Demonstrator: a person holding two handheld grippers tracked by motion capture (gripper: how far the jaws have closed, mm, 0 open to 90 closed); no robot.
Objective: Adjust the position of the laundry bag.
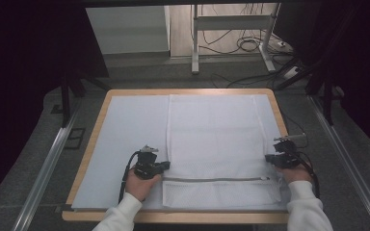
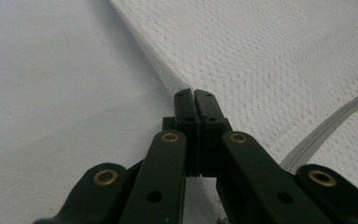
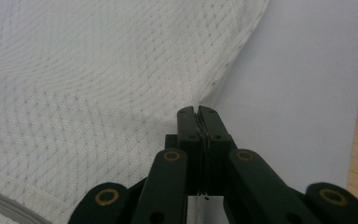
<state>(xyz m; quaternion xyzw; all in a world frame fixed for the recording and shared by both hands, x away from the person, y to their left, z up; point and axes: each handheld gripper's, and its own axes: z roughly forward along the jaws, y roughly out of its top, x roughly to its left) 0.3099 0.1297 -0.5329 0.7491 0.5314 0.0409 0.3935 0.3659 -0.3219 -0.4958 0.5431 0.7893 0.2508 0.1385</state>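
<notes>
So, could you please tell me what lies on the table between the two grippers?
In the high view, the white mesh laundry bag spans from left gripper to right gripper, its grey zipper running just below.

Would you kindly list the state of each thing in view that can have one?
Mesh bag: spread flat on the white sheet, side edges pinched.
Zipper: closed, pull at its right end.
Left gripper: shut on the bag's left edge.
Right gripper: shut on the bag's right edge.
</notes>
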